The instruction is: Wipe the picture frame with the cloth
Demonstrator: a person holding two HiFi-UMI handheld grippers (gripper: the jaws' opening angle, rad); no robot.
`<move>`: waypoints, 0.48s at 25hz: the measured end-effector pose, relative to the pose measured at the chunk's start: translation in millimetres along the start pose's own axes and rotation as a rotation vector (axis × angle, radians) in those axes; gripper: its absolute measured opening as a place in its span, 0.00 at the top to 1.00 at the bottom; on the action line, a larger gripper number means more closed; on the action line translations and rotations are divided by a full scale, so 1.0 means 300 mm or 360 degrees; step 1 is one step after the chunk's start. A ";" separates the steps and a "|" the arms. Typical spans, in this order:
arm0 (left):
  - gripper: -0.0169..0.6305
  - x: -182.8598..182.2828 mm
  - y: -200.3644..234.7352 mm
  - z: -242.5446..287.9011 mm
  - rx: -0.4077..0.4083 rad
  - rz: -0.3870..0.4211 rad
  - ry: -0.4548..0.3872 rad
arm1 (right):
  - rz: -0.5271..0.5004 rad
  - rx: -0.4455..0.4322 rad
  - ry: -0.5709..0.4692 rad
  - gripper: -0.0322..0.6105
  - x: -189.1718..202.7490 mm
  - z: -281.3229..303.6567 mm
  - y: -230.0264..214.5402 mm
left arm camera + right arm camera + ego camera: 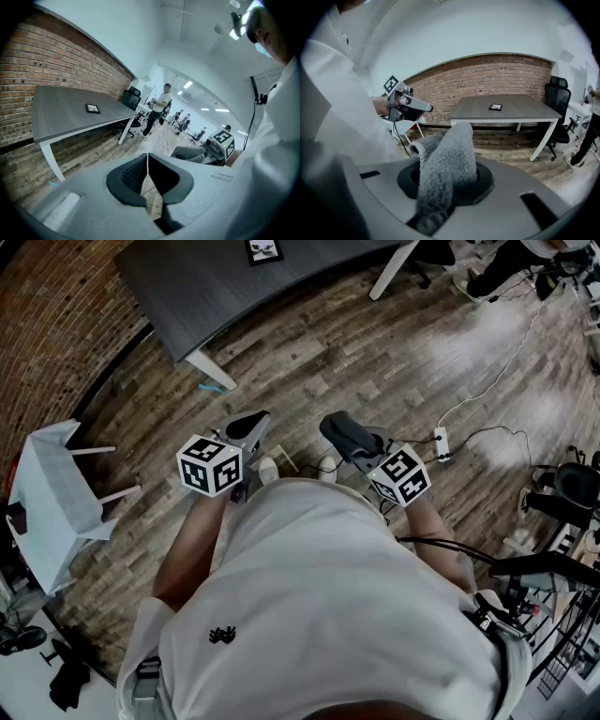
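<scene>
I judge the wiping has not begun. My right tongs [449, 180] are clenched on a fluffy grey terry cloth [447, 154], which bulges up from them at the centre of the right gripper view. My left tongs [148, 174] are pressed together with nothing in them.

The small dark-rimmed rectangular picture frame [264, 249] lies flat on the long grey wood-grain surface [206, 287] at the top edge of the head view, well apart from both tongs. What is left, as I read it: reach the surface, lay the cloth on the frame, wipe.

That top edge cuts the frame off, and it is tiny in the 2 gripper views, so I cannot make out its picture or any dirt.
</scene>
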State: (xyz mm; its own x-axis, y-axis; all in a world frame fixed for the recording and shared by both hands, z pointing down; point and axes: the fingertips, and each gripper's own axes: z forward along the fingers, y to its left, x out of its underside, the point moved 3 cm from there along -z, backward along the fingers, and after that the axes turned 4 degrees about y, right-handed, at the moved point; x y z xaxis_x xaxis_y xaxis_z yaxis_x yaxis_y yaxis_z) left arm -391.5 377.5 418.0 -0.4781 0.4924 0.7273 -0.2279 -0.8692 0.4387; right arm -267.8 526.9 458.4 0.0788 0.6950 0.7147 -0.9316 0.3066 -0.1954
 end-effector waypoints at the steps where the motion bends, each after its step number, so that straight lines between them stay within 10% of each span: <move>1: 0.95 -0.010 -0.019 0.028 -0.0005 0.0005 0.0000 | 0.0004 0.0004 -0.0005 0.81 0.013 -0.018 -0.025; 12: 0.95 -0.057 -0.145 0.289 -0.0103 -0.0004 0.0003 | -0.0019 -0.0074 -0.0019 0.81 0.145 -0.136 -0.264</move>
State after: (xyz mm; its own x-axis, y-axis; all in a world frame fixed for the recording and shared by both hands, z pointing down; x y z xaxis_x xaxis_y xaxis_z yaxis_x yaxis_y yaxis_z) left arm -300.0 410.7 432.2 -0.4791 0.4947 0.7251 -0.2835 -0.8690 0.4055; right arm -176.2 559.5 477.5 0.0854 0.6833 0.7251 -0.9131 0.3450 -0.2175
